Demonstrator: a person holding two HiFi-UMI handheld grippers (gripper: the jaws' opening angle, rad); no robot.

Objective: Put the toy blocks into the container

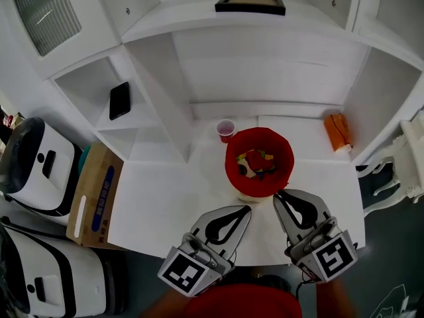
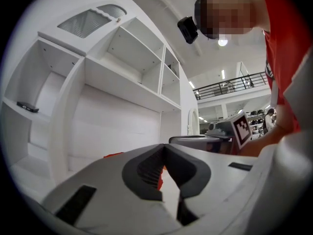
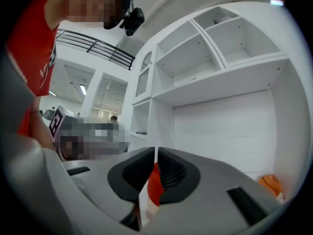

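Just ahead of both claws, a red container (image 1: 230, 152) stands on the white table (image 1: 159, 197). The toy blocks (image 1: 255, 163) lie inside it in a mixed-colour heap.

The left claw (image 1: 246, 209) is low over the table. Its tip points at the container's near-left rim and sits just short of it. In the left gripper view the left claw (image 2: 164, 148) is clenched, pads meeting at the tip. Nothing is held; only a sliver of red container shows through the gap lower down.

The right claw (image 1: 278, 193) has its tip just beside the container's near-right rim; I cannot tell if it touches. In the right gripper view the right claw (image 3: 155, 153) is also clenched with nothing in it. A thin slit between the pads shows red from the container beyond.

A pink cup (image 1: 225, 130) stands beyond the container, on its far-left side as seen from the claws. An orange object (image 1: 338, 131) lies well off to the right of the right claw, near the table's back edge. A cardboard box (image 1: 93, 194) stands well left of the left claw, beside the table. A black phone (image 1: 120, 100) lies on a shelf (image 1: 79, 78) far ahead-left.
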